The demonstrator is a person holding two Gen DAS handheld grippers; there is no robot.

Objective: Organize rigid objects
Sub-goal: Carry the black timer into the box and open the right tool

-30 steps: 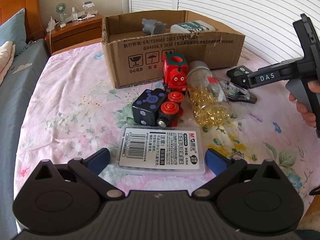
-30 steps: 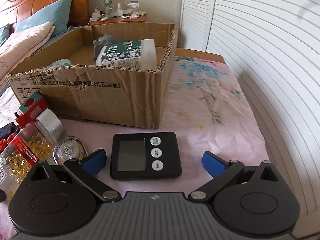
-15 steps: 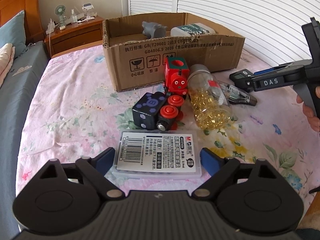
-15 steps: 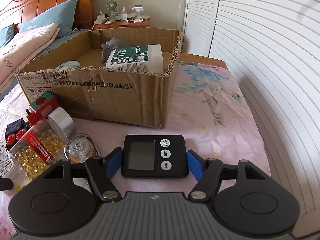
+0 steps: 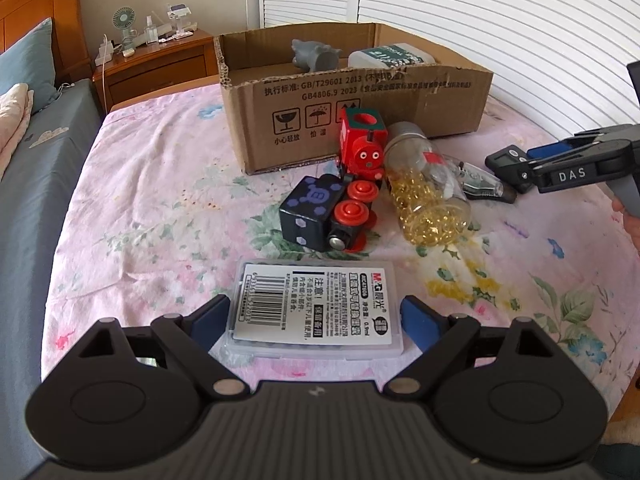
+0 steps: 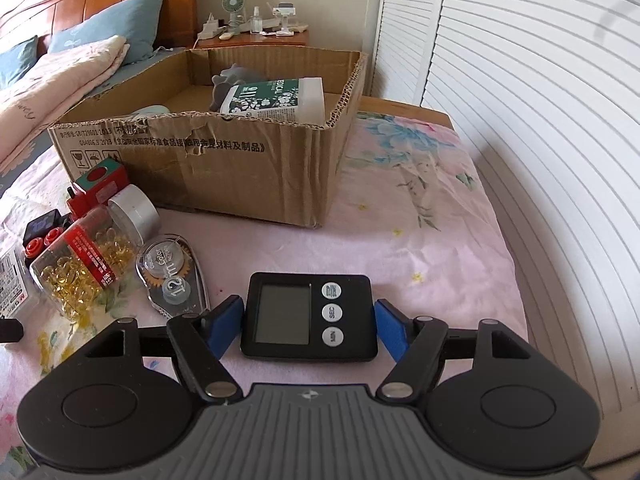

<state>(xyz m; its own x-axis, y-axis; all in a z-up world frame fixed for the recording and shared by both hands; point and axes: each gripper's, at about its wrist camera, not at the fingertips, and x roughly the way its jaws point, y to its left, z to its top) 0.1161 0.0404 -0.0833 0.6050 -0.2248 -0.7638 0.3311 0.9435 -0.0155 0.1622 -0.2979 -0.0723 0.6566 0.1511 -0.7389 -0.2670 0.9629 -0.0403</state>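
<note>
While both of my grippers sit low over the flowered bedspread (image 6: 420, 216), I list the items by size, largest down.

Cardboard box (image 6: 240, 168) — open-topped, straight ahead of both hands and up the bed; a grey figure and a white-and-green bottle lie inside. I judge it the destination; the right hand is nearer its corner.

Capsule jar (image 5: 424, 196) — on its side, lid towards the box, touching the red toy train (image 5: 362, 152).

Clear plastic case (image 5: 314, 308) — flat on the bedspread between the pads of the left gripper (image 5: 314, 320), label up. Its long axis runs across, pad to pad. The jaws have just been closing and stand wide; the left pad looks to meet the case's end, the right pad shows a sliver of gap, so I cannot tell whether it is pinched.

Timer (image 6: 310, 316) — between the pads of the right gripper (image 6: 308, 324), screen up, buttons to the right, long axis across the jaws. Those jaws closed, then eased slightly; the pads meet its short ends, and the left view shows it carried off the bed.

Correction tape (image 6: 172, 280) — left of the timer, apart from it.
</note>
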